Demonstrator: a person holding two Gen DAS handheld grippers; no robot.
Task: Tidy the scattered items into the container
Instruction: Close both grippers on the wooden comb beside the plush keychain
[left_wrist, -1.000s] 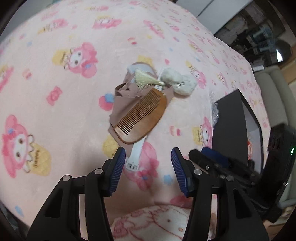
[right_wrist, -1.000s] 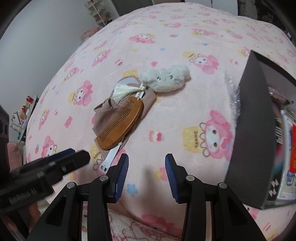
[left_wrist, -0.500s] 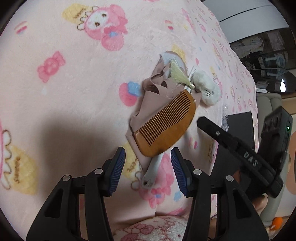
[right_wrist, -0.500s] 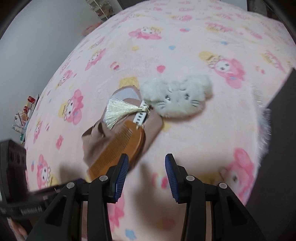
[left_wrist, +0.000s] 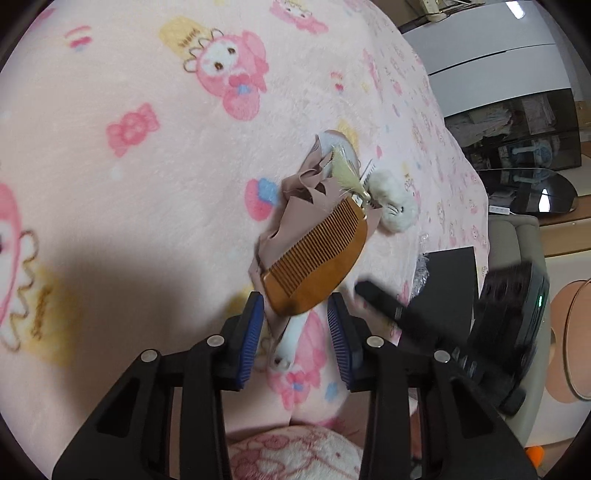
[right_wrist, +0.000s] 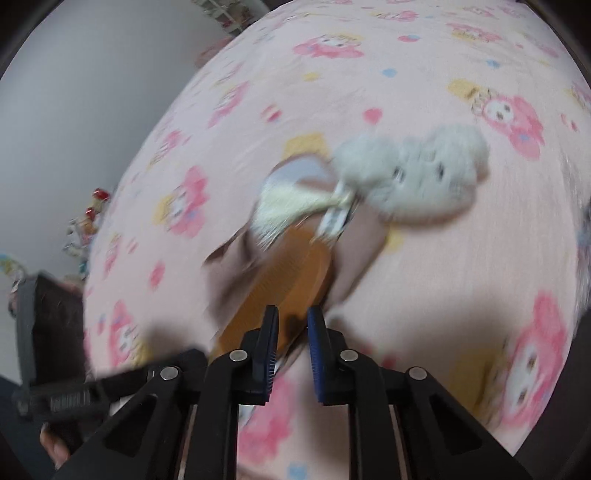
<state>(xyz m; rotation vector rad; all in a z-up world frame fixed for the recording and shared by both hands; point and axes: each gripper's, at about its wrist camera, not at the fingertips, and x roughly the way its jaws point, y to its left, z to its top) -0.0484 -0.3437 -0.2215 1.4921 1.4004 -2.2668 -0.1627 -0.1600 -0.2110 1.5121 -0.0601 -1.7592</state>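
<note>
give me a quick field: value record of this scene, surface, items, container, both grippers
surface: pink cartoon-print blanket
items: wooden comb with cream tassel, lying on a beige cloth; white handle poking out beneath; fluffy white plush beside the pile
container: black box, at the right of the left wrist view
left gripper: jaws closing, astride the comb's near end and the white handle, pads not yet pressing
right gripper: jaws closing, nearly together, at the comb's edge; grip unclear through blur

Pink cartoon-print blanket (left_wrist: 129, 184), white cabinet (left_wrist: 491, 74), possibly a beige seat (left_wrist: 532, 243) at right.
</note>
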